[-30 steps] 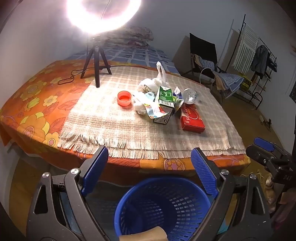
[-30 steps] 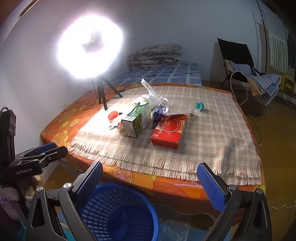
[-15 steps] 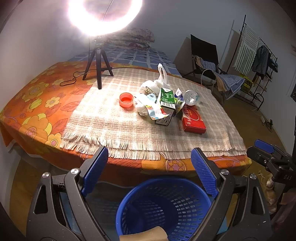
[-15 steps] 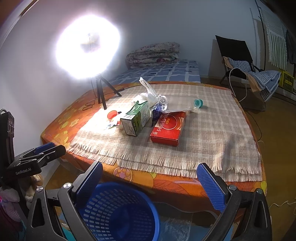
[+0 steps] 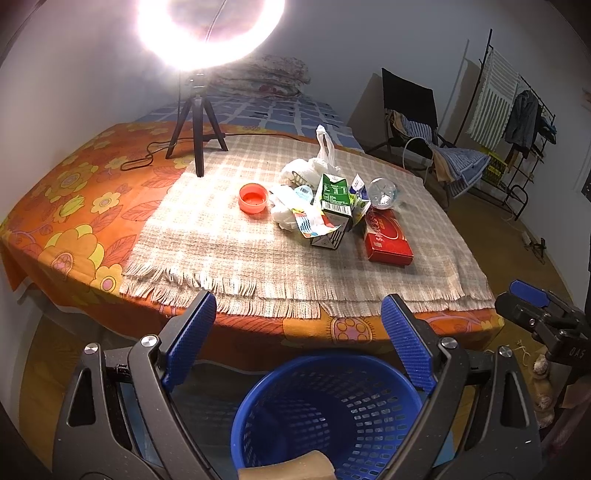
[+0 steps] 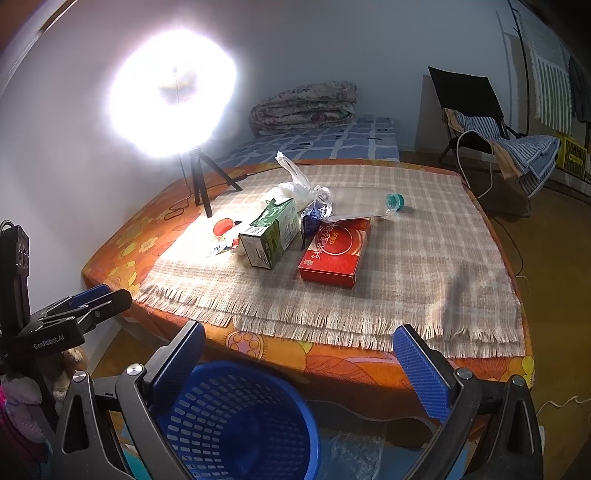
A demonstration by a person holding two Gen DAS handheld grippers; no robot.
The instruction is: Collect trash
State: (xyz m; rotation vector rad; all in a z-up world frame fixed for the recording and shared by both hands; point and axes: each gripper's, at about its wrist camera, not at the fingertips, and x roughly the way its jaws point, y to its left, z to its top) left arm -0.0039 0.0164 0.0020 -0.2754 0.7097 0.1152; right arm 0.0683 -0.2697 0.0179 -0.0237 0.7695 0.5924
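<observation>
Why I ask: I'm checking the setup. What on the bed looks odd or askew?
The green carton lies tipped on its side. The clear bottle lies flat, one end resting on the red box. Both grippers hang open.

Your left camera looks from low down, over the blue basket [image 5: 328, 413], toward the table [image 5: 74, 206] and the bright lamp [image 5: 210, 29]. Your right camera looks from the same low spot, a bit further right. Both see the basket [image 6: 236, 424], the table [image 6: 369, 365], and the lamp [image 6: 171, 92].
</observation>
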